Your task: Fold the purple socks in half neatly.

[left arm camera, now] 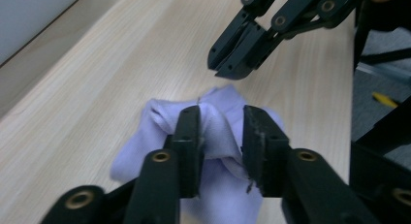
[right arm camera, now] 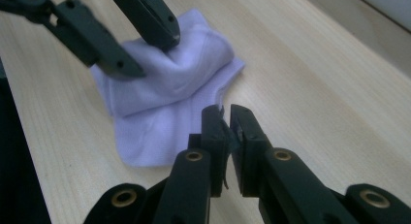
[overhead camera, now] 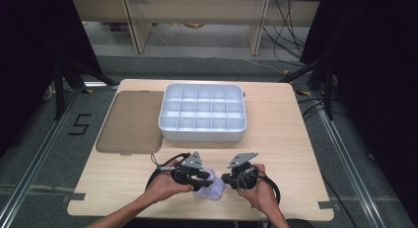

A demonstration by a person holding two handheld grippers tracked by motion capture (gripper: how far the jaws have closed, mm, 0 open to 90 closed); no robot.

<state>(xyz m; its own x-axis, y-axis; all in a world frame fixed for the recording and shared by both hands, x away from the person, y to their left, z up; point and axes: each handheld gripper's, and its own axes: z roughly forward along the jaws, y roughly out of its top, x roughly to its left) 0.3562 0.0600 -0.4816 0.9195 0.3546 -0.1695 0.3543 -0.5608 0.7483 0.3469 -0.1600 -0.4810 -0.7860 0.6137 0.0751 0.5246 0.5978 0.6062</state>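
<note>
The lilac sock (overhead camera: 209, 188) lies bunched just in front of the white divided tray (overhead camera: 170, 127), the brown lid (overhead camera: 129, 122) beside it; left gripper (left arm camera: 220, 132) released astride its fold, right gripper (right arm camera: 227, 132) clenched empty

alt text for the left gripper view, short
The left gripper's two black jaws straddle a bunched fold of a pale lilac cloth lying on a light wooden table. The right gripper hangs just beyond the cloth, jaws together, holding nothing.
</note>
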